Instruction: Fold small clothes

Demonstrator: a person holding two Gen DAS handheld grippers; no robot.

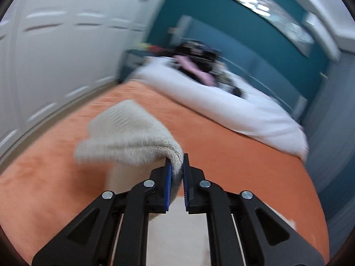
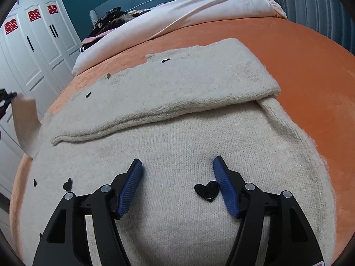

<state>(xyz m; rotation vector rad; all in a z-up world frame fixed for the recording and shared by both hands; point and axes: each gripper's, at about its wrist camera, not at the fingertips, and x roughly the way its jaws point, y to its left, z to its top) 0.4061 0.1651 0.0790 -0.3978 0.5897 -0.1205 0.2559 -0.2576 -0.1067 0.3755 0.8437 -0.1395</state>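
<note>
Where the left tongs (image 1: 176, 166) meet, their blue pads (image 1: 169, 181) are clamped on a thick fold of the cream knitted sweater (image 1: 124, 137), and the held part stands lifted off the orange bedspread (image 1: 233, 159), drooping away to the left in a soft blurred flap. Beyond that flap lie the bedspread, a white duvet (image 1: 233, 108) pushed toward the head of the bed, and a dark and pink heap of clothes (image 1: 199, 62) by the teal headboard (image 1: 255, 66); white wardrobe doors (image 1: 66, 55) fill the left side. The right tongs (image 2: 177, 166) stand wide apart with nothing between the pads (image 2: 131, 188), hovering close over the sweater's (image 2: 177, 133) flat body, whether touching it I cannot tell. A small black heart (image 2: 207, 191) on the knit sits just inside the right-hand pad. Farther out, one part of the sweater lies folded across the body as a flat band, its edge running from lower left to upper right. More small black hearts dot the knit near the left edge and on the far panel. At the far left of this view a cream piece of the sweater rises off the bed. Around the garment the orange bedspread (image 2: 310, 77) shows on all sides, with the white duvet (image 2: 177, 15) behind it and wardrobe doors bearing red paper cut-outs (image 2: 33, 15).
</note>
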